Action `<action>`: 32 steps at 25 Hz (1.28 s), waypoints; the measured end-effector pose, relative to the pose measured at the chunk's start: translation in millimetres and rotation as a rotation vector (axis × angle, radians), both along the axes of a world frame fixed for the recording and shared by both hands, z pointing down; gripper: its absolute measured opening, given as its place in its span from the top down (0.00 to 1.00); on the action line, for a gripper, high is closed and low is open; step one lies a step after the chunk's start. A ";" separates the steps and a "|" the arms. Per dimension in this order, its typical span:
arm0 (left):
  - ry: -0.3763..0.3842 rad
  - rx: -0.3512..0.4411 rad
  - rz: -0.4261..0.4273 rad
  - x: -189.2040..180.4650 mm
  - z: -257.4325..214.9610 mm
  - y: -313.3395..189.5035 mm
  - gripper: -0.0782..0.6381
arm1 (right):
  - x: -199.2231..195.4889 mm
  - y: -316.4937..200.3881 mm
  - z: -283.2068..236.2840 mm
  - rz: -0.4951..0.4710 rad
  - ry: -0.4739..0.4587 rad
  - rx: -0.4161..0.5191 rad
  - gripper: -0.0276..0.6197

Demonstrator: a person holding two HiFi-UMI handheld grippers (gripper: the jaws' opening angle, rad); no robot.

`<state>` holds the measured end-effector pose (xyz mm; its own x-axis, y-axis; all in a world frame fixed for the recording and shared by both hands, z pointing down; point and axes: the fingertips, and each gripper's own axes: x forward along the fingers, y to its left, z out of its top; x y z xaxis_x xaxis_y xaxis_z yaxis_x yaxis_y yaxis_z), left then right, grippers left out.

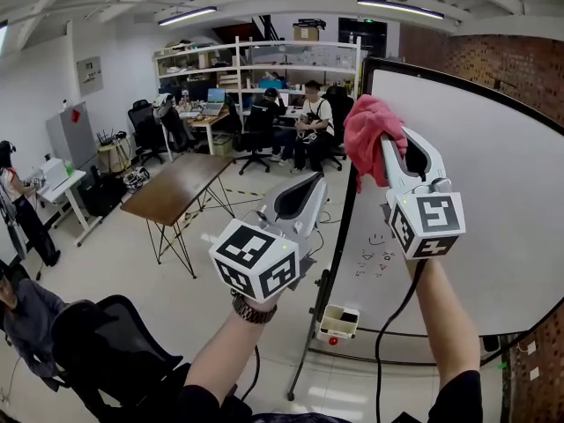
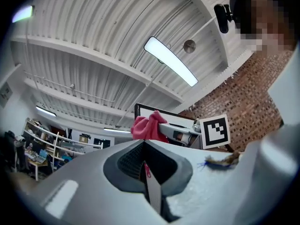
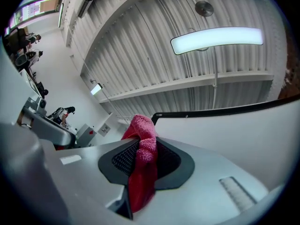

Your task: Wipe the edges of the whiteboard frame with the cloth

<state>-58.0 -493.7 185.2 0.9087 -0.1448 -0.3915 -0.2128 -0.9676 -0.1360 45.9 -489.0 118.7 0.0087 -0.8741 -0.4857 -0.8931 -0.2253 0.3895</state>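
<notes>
The whiteboard stands at the right in a black frame. My right gripper is raised near the frame's top left corner and is shut on a pink cloth. In the right gripper view the cloth hangs between the jaws of that gripper, with the frame's top edge just beyond. My left gripper is held lower, left of the frame, shut with nothing in it. The left gripper view shows its closed jaws, the cloth and the frame's corner.
A wooden table stands to the left on the open floor. A black office chair is at the lower left. A white box sits at the whiteboard's foot. People sit at desks at the back. Brick wall lies right.
</notes>
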 end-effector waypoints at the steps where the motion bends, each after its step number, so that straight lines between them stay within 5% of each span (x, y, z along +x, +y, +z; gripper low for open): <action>1: -0.013 -0.012 0.008 4.6 12.1 3.0 0.89 | -3.5 -1.2 14.4 -0.005 0.011 -0.029 0.83; 6: -0.077 -0.149 0.015 4.7 102.6 2.7 0.89 | -20.9 -11.2 111.6 -0.021 0.027 -0.198 0.83; 16: -0.312 -0.499 -0.014 -9.9 323.6 0.1 0.89 | -26.9 -42.4 365.3 -0.027 -0.173 -0.650 0.83; 24: -0.391 -0.550 -0.001 -10.4 357.9 10.6 0.89 | -49.4 -33.9 491.4 -0.054 -0.198 -0.927 0.83; 32: -0.455 -0.592 -0.004 -18.9 388.7 11.7 0.89 | -64.2 -12.2 546.1 -0.069 -0.259 -1.051 0.83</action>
<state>-76.9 -482.0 574.0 0.9614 -0.2180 0.1681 -0.2635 -0.9056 0.3323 -18.3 -501.1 664.8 -0.0618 -0.8542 0.5162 -0.9739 0.1649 0.1562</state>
